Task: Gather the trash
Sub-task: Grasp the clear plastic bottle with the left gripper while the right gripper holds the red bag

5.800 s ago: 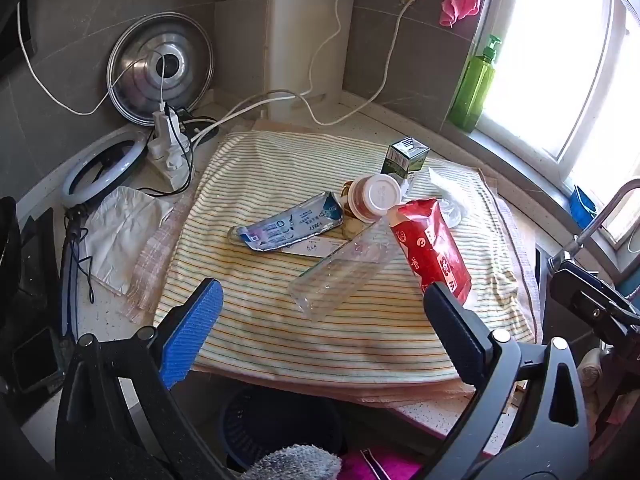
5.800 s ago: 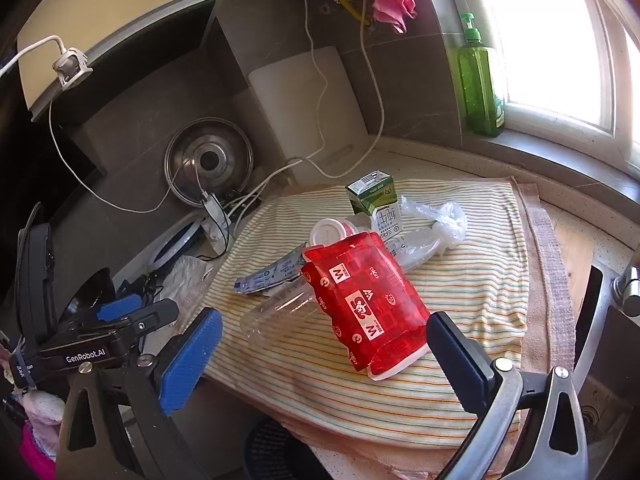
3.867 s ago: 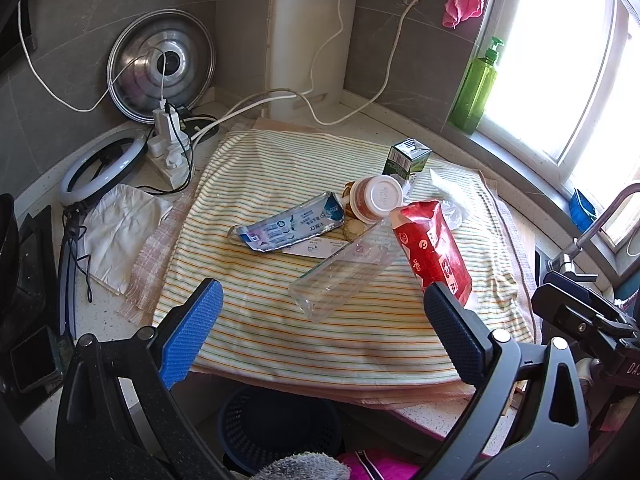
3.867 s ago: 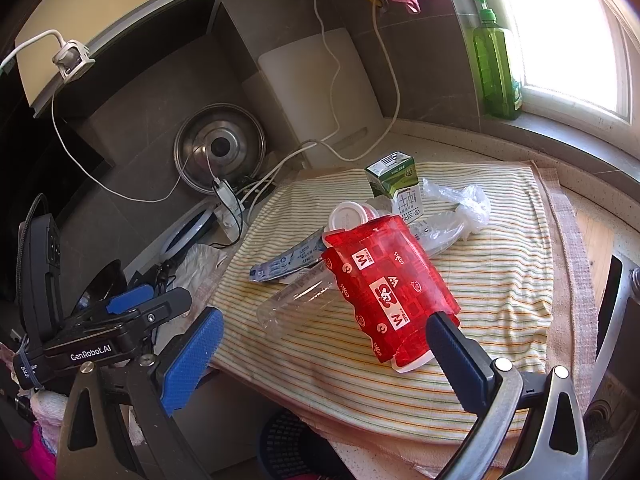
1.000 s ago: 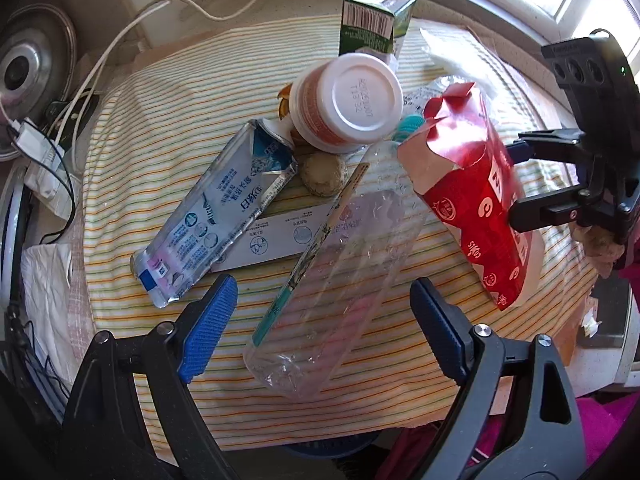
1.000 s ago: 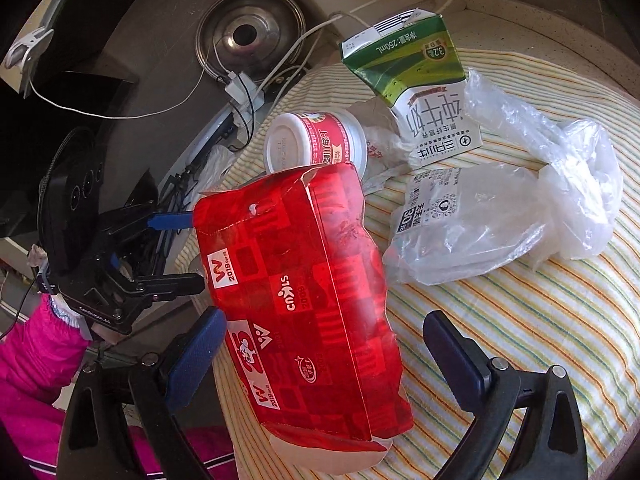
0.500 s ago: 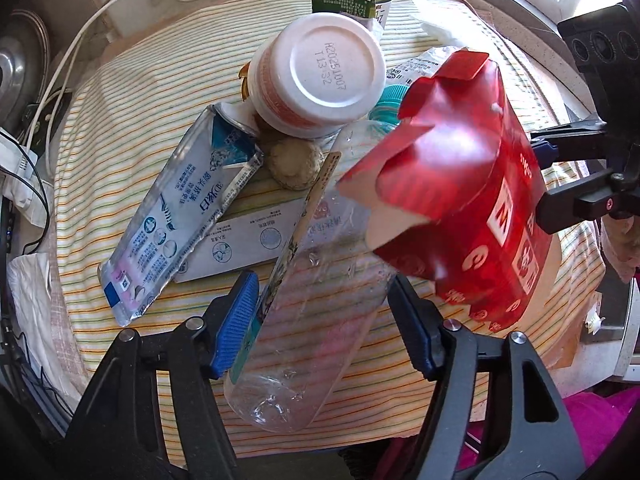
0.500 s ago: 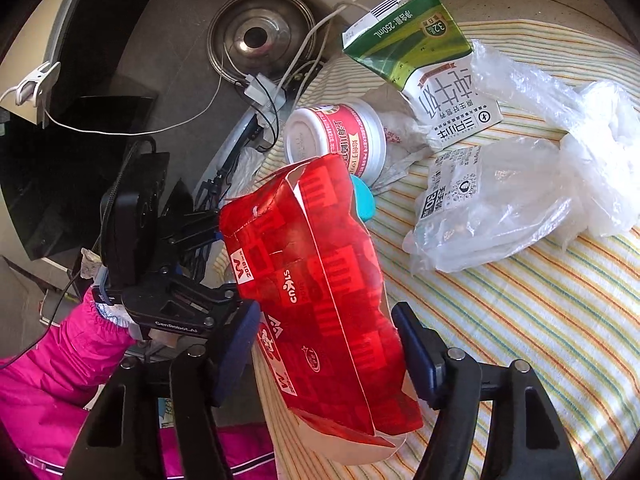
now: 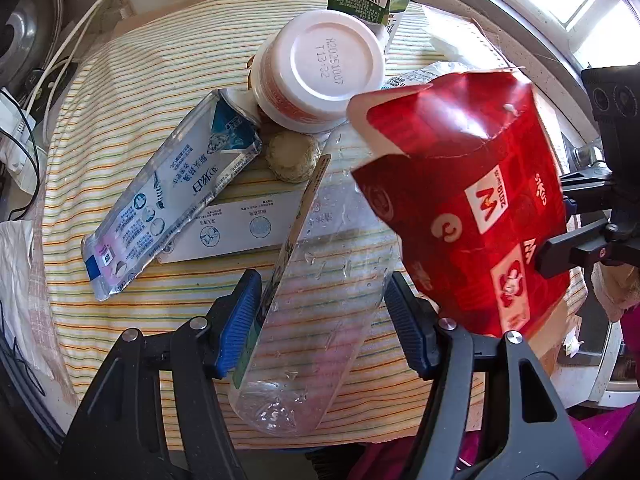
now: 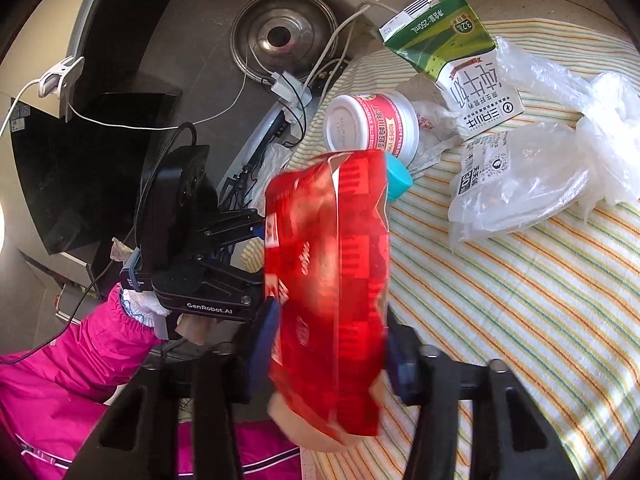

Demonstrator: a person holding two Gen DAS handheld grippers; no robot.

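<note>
My left gripper (image 9: 324, 312) is shut on a clear plastic bottle (image 9: 320, 300) that lies on the striped cloth (image 9: 132, 108). My right gripper (image 10: 328, 352) is shut on a red snack carton (image 10: 332, 280) and holds it lifted and tilted above the cloth; the carton also shows in the left wrist view (image 9: 472, 208). Other trash lies on the cloth: a flattened blue-white pouch (image 9: 172, 204), an upturned white cup (image 9: 320, 68), a green milk carton (image 10: 452, 48), a clear plastic bag (image 10: 528, 176) and a flat white box (image 9: 240, 232).
A steel pot lid (image 10: 280, 40), a power strip with white cables (image 10: 288, 92) and a ring light stand behind the cloth. A window ledge (image 9: 540, 12) runs at the far right. The person's pink sleeve (image 10: 60, 380) is at the lower left.
Both grippers moved from open above the cloth down onto the trash and closed: the left on the clear bottle, the right on the red carton, which has lifted and tilted.
</note>
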